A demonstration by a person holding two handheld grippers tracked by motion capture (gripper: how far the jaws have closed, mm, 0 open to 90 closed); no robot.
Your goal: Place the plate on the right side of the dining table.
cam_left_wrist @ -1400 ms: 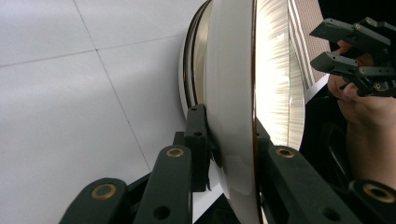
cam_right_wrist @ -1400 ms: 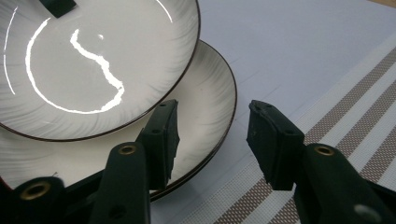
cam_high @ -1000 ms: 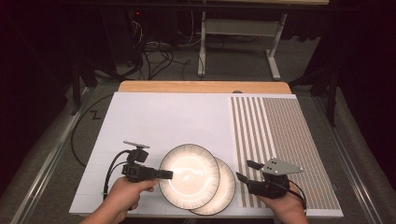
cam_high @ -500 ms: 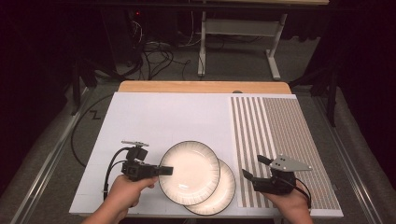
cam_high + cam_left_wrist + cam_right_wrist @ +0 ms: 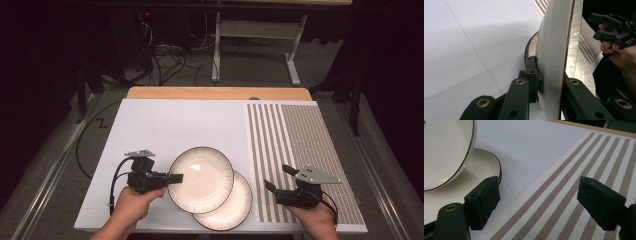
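Two white plates with dark rims overlap at the table's front. The upper plate (image 5: pixel 202 177) (image 5: pixel 554 50) (image 5: pixel 444 152) is tilted, and my left gripper (image 5: pixel 175 177) (image 5: pixel 551 82) is shut on its left rim. The lower plate (image 5: pixel 232 210) (image 5: pixel 481 167) lies flat on the white board, partly under the upper one. My right gripper (image 5: pixel 276 176) (image 5: pixel 537 202) hovers over the striped mat (image 5: pixel 300 145) just right of the lower plate. Its jaws have just been opening and nothing is between them.
The white board (image 5: pixel 175 125) covers the left and middle of the table, and the brown-striped mat (image 5: pixel 579 165) covers its right part. A wooden table edge (image 5: pixel 215 93) runs along the back. Cables and a metal stand lie on the dark floor beyond.
My right gripper's jaws have spread and it has drawn slightly right, off the lower plate's rim. The upper plate has shifted a little farther from me in the left gripper.
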